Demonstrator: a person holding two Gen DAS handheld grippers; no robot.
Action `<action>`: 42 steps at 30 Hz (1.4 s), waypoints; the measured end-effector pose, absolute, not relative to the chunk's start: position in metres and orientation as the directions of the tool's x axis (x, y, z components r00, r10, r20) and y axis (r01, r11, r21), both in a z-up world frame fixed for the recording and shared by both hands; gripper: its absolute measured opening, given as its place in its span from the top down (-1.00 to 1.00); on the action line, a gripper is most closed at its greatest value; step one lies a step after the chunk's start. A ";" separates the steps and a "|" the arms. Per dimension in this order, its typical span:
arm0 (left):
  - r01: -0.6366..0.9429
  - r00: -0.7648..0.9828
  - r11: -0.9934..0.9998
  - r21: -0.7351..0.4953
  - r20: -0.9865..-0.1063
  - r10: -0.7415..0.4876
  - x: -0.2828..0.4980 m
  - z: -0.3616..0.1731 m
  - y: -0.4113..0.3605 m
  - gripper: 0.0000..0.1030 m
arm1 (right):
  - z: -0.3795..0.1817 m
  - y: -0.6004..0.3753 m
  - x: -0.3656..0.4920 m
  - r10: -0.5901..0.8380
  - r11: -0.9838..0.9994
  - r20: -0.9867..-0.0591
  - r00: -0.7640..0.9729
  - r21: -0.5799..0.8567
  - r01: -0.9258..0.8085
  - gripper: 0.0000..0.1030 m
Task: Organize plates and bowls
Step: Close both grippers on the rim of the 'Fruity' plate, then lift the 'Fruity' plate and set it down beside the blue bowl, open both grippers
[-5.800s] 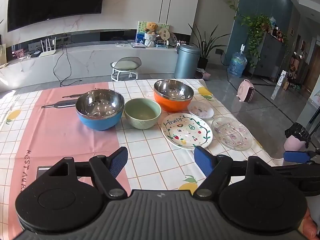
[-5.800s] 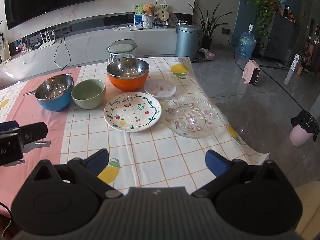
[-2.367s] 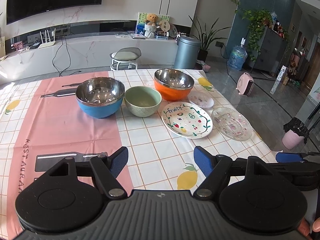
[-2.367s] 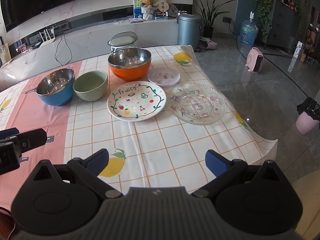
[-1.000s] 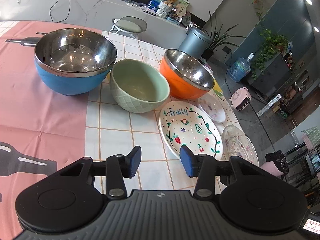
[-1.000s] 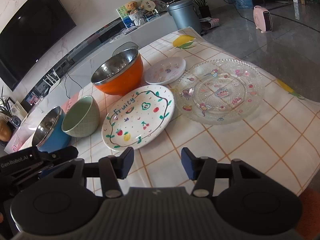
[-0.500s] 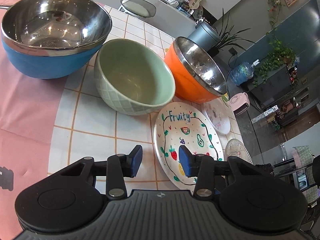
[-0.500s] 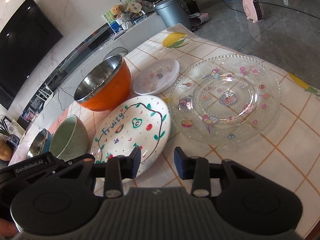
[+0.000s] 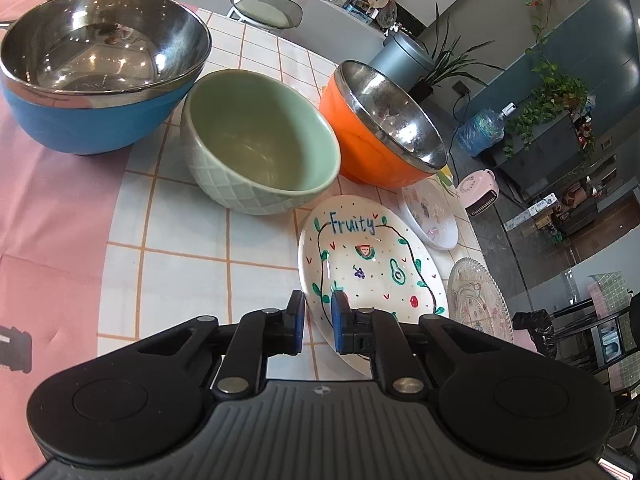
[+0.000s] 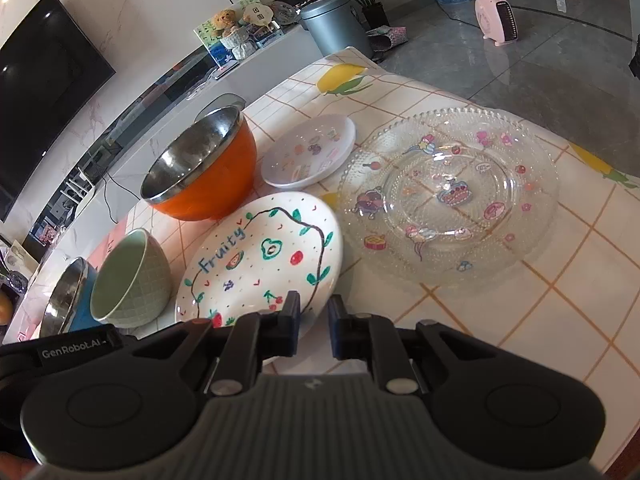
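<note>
Gripping the white plate (image 9: 372, 264) painted with fruit and the word "Fruity" was the step in hand, and both grippers worked its near edge. The plate lay flat on the checked tablecloth (image 9: 180, 272).

The left gripper (image 9: 318, 316) sat at the plate's near-left rim. Its jaws had just been closing, and the raised rim stood between them, one pad outside and one inside. They appeared pinched on that rim.

The right gripper (image 10: 314, 318) sat at the plate's near-right rim. Its jaws had also just been closing to a narrow gap with the rim between them. Whether its pads truly pressed the rim could not be told.

A green bowl (image 9: 256, 152) stood just behind the plate to its left, and an orange bowl (image 9: 384, 128) just behind it. A blue bowl (image 9: 100, 80) stood farther left of the plate, beyond the green one. A small white plate (image 9: 430, 216) lay just beyond the plate's far right edge. A clear glass plate (image 10: 448, 192) lay just to its right, their rims nearly meeting.

To do this well, both pinches probably needed to be firm before any lift, since glazed china could slip. Raising the two sides together and level would likely keep the plate from tilting. Lifting straight up first seemed wise, because the green bowl and the glass plate crowded its edges.
</note>
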State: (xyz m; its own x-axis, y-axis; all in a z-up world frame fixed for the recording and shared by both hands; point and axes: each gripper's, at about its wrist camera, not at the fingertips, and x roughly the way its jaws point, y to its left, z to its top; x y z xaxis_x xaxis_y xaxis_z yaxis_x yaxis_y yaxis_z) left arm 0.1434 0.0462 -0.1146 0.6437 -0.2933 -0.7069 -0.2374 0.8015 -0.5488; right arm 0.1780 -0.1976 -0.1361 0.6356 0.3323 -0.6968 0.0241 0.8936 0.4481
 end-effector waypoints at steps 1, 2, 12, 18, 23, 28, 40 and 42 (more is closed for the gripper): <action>-0.238 0.642 0.802 -0.547 -0.709 -0.292 0.139 -0.113 0.046 0.71 | -0.135 -0.197 0.175 0.336 0.893 -0.698 0.632 0.450 0.021 0.74; -0.237 0.640 0.804 -0.545 -0.711 -0.293 0.134 -0.112 0.047 0.71 | -0.134 -0.197 0.171 0.339 0.893 -0.699 0.630 0.450 0.019 0.74; -0.232 0.621 0.809 -0.540 -0.722 -0.304 0.087 -0.105 0.048 0.89 | -0.126 -0.195 0.123 0.389 0.890 -0.709 0.588 0.454 -0.042 1.00; -0.279 0.640 0.789 -0.547 -0.719 -0.273 0.079 -0.107 0.060 0.63 | -0.122 -0.203 0.116 0.370 0.899 -0.709 0.601 0.437 -0.036 0.91; -0.305 0.657 0.782 -0.544 -0.714 -0.240 0.088 -0.103 0.065 0.26 | -0.118 -0.211 0.124 0.360 0.900 -0.693 0.625 0.435 -0.035 0.33; -0.310 0.653 0.779 -0.546 -0.717 -0.243 0.101 -0.105 0.064 0.23 | -0.115 -0.216 0.137 0.344 0.906 -0.689 0.638 0.421 -0.034 0.31; -0.312 0.647 0.774 -0.552 -0.720 -0.252 0.123 -0.120 0.064 0.08 | -0.127 -0.222 0.161 0.357 0.894 -0.686 0.633 0.448 -0.018 0.27; -0.306 0.653 0.772 -0.557 -0.713 -0.256 0.126 -0.122 0.064 0.08 | -0.130 -0.222 0.165 0.367 0.888 -0.687 0.627 0.460 -0.016 0.27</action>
State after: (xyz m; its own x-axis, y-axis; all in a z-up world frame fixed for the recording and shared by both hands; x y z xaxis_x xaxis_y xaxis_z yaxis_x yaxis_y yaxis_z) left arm 0.1258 0.0639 -0.1215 0.6529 -0.2557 -0.7130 -0.3057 0.7723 -0.5568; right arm 0.1648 -0.2216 -0.1304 0.6267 0.3669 -0.6875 -0.0156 0.8880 0.4597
